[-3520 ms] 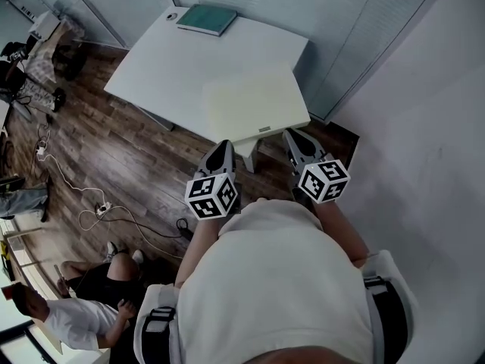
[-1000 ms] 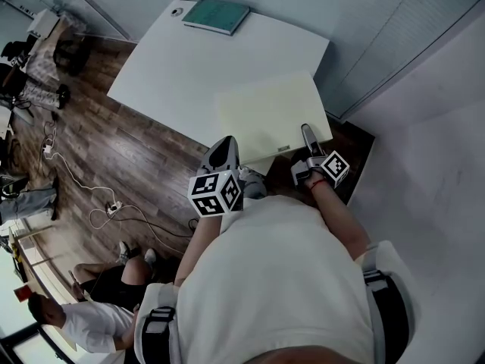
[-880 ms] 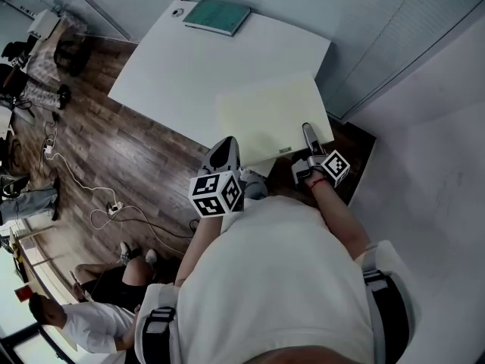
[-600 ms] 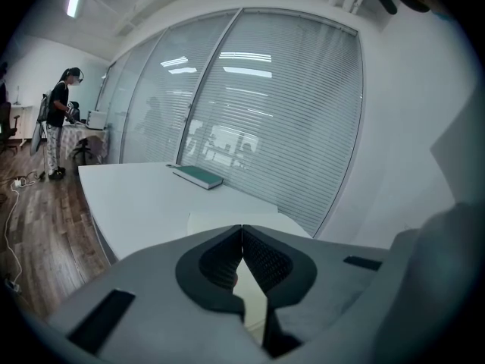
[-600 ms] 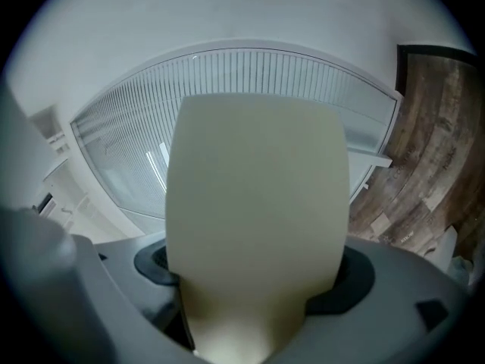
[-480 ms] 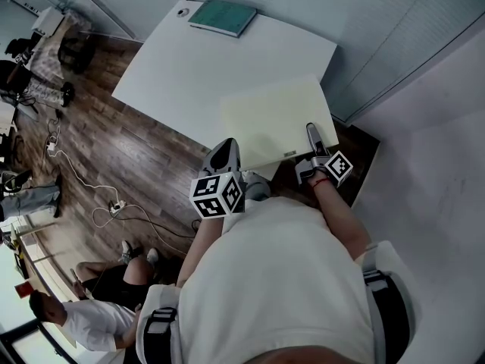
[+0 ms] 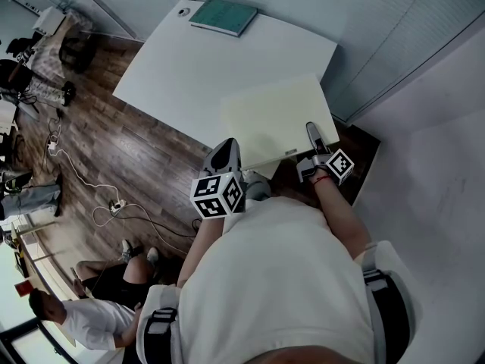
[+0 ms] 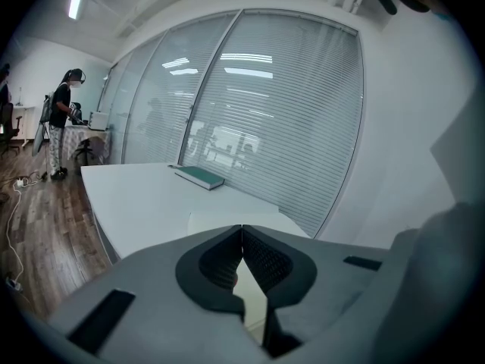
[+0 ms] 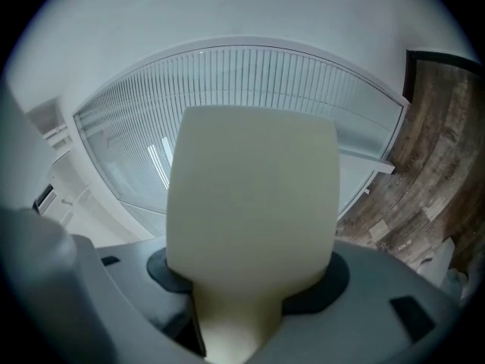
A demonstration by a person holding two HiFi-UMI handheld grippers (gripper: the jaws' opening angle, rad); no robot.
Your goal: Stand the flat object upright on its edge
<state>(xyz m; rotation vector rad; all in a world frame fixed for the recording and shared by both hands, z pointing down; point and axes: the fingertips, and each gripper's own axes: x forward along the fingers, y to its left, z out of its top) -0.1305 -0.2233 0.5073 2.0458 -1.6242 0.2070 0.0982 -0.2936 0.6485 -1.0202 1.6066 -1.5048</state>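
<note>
A cream flat board (image 7: 276,116) lies flat on the white table (image 7: 189,67), at its near right corner. My right gripper (image 7: 312,133) is turned on its side at the board's near right edge. Its jaws have just been closing, with that edge between them. In the right gripper view the board (image 9: 254,196) fills the gap between the pads and hides most of what lies ahead. My left gripper (image 7: 223,154) hangs short of the table's near edge, jaws shut with nothing between them. In the left gripper view the board (image 8: 227,220) lies just past the left gripper (image 8: 242,237).
A green book (image 7: 223,15) lies at the table's far corner. Glass walls with blinds run behind the table, and a white wall stands to the right. Cables (image 7: 98,203) trail over the wood floor at left, where a person (image 7: 68,317) sits. Another person (image 8: 61,120) stands far off.
Since the earliest frame my right gripper has gone from beside my body to the board's near right edge and rolled onto its side. Over the last second both grippers have barely moved.
</note>
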